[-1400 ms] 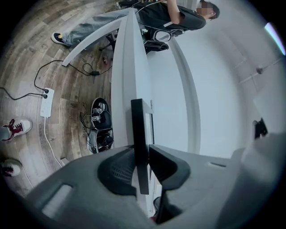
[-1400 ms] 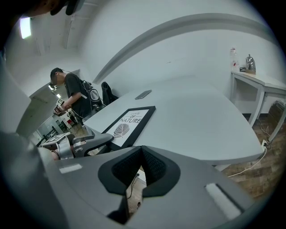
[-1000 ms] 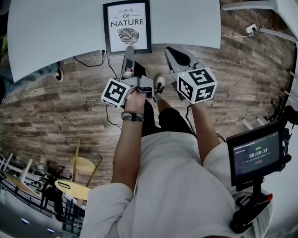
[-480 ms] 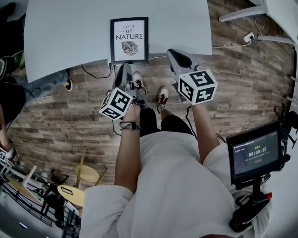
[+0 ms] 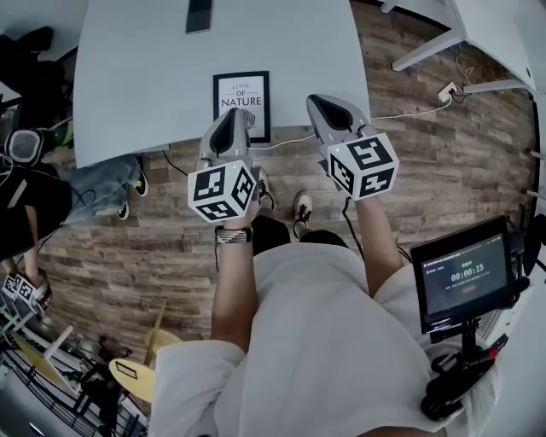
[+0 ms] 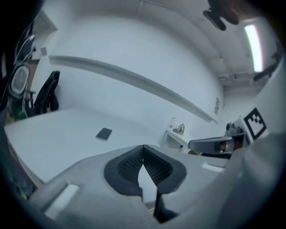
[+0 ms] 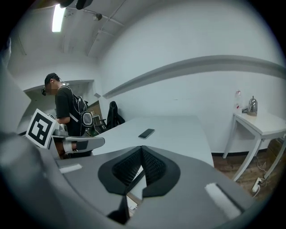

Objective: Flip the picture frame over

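From the head view, the black-framed rectangular picture [image 5: 241, 98] lies flat near the near edge of the white counter [image 5: 128, 85], print side up, so the words read toward the person. The left gripper [image 5: 241, 115] hangs over the frame's lower edge and the right gripper [image 5: 316, 101] just beside it to the right. Neither is holding it. A dark flat phone [image 5: 199, 14] sits well apart at the far side.

In the left gripper view, the gripper [image 6: 143, 148] is clenched, its ribbed pads pressed together with nothing between them. It looks out level across the counter [image 6: 53, 134] toward the phone [image 6: 104, 133], so it seems lifted clear of the frame.

In the right gripper view, this gripper [image 7: 142, 151] is likewise clenched on nothing, with the phone [image 7: 146, 133] ahead and a person in dark clothes [image 7: 67, 112] standing at the left. With both tools empty and raised, I judge the frame is resting untouched
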`<control>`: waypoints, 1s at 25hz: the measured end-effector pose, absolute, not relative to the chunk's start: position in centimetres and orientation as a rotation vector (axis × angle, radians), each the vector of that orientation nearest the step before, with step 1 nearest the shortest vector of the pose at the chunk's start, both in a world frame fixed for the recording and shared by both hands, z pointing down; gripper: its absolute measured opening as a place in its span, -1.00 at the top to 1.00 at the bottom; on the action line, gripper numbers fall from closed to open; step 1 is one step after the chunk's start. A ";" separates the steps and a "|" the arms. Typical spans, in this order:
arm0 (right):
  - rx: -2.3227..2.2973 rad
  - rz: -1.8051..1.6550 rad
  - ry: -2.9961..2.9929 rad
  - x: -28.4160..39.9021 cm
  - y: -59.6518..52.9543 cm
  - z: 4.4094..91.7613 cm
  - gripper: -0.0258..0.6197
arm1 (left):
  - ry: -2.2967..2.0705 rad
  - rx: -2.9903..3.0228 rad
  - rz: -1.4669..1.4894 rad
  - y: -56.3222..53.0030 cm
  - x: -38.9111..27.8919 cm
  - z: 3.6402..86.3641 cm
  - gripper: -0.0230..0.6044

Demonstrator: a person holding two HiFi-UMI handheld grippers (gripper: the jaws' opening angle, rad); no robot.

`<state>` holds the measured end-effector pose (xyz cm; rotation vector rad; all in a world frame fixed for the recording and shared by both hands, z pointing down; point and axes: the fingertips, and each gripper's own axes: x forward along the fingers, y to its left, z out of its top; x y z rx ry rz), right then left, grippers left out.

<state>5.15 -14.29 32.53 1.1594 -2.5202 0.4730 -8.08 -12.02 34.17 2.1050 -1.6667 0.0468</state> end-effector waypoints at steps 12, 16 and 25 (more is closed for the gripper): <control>1.245 0.239 -2.607 4.9 -18.6 24.6 0.92 | -1.720 2.484 0.226 -16.8 -7.7 24.4 0.91; 1.267 0.186 -2.637 4.8 -19.4 22.1 0.92 | -1.712 2.556 0.232 -18.0 -7.7 21.9 0.91; 1.336 0.031 -2.699 5.1 -21.0 15.6 0.92 | -1.690 2.747 0.285 -20.2 -6.1 16.7 0.91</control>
